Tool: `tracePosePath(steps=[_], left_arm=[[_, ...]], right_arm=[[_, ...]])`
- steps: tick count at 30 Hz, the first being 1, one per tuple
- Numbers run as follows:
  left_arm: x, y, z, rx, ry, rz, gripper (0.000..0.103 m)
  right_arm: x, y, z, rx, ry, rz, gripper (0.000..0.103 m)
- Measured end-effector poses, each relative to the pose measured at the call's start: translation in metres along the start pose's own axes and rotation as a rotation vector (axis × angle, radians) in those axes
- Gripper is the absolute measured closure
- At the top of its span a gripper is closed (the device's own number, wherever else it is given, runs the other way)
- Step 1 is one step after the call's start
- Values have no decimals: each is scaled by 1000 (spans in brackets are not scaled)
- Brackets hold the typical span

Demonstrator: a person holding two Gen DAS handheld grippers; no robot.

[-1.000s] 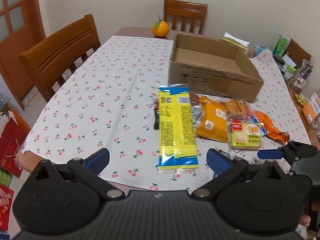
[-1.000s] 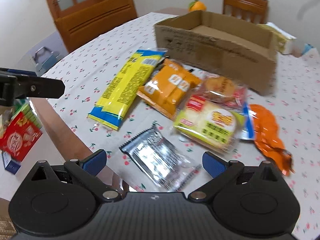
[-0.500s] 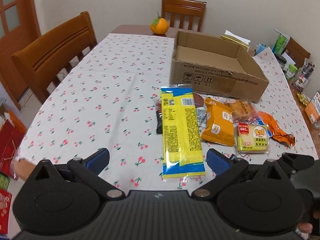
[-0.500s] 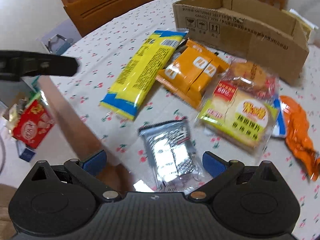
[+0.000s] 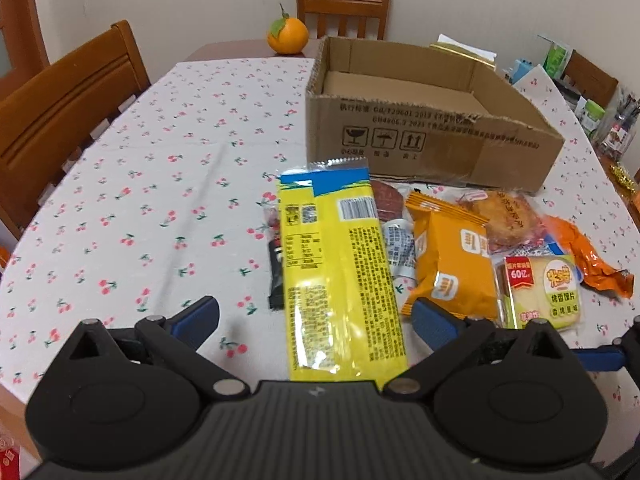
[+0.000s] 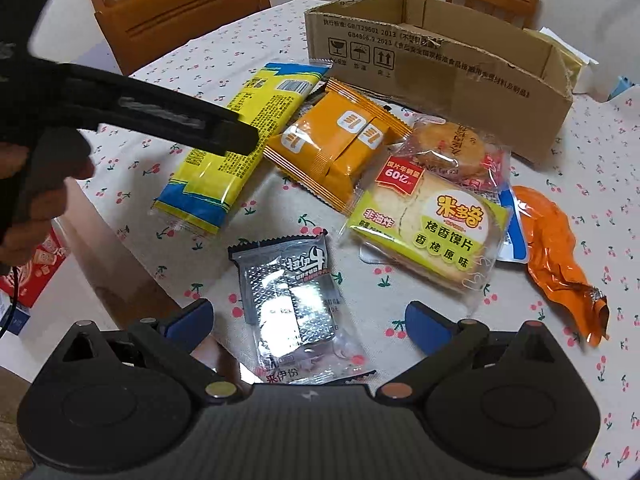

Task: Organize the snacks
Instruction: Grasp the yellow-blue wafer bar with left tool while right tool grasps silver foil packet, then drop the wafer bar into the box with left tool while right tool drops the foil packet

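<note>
A heap of snacks lies before an empty cardboard box (image 5: 432, 136) (image 6: 440, 60). My left gripper (image 5: 316, 318) is open, its fingers straddling the near end of a long yellow packet (image 5: 340, 272) (image 6: 236, 136). My right gripper (image 6: 310, 320) is open above a silver packet (image 6: 296, 300). Beside these lie an orange packet (image 5: 452, 264) (image 6: 340, 144), a green-labelled toast packet (image 5: 544, 292) (image 6: 432, 228), a round cake packet (image 6: 452, 144) and a crumpled orange wrapper (image 6: 556, 248).
The table carries a cherry-print cloth (image 5: 140, 200). An orange fruit (image 5: 287, 36) sits at the far end. Wooden chairs (image 5: 60, 112) stand at the left and the far end. Boxes and jars (image 5: 600, 112) crowd the right edge. A red box (image 6: 36, 272) lies on the floor.
Both grippers have moved forward and lower toward the snacks. The left one now straddles the yellow packet's near end. The right one has closed in over the silver packet.
</note>
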State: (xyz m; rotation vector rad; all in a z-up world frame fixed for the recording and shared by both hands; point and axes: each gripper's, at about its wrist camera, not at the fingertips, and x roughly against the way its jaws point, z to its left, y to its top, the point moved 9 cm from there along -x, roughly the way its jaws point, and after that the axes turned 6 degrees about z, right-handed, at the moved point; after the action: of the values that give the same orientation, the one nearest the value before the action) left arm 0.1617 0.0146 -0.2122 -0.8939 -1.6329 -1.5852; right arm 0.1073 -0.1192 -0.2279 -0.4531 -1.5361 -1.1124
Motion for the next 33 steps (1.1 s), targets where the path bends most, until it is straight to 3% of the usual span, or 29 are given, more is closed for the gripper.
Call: tracePosePath(steps=[3, 12, 17, 21, 23, 28, 33], left_arm=[[-7, 2, -4, -3, 5, 2, 3], [-17, 7, -7, -3, -5, -6, 18], [-18, 8, -6, -1, -1, -12, 20], [-19, 9, -7, -3, -6, -8, 30], [-21, 9, -7, -5, -5, -5, 31], [-21, 9, -5, -6, -8, -1, 40], [-16, 11, -3, -17, -29, 14, 45]], right_arm=[[-2, -3, 4, 64, -48, 6, 0], [1, -1, 6, 86, -33, -14, 1], [5, 4, 13, 122, -18, -36, 25], [6, 6, 15, 144, -11, -44, 34], [5, 7, 17, 148, -6, -44, 41], [4, 10, 17, 141, -4, -42, 51], [4, 11, 14, 112, 4, -30, 52]])
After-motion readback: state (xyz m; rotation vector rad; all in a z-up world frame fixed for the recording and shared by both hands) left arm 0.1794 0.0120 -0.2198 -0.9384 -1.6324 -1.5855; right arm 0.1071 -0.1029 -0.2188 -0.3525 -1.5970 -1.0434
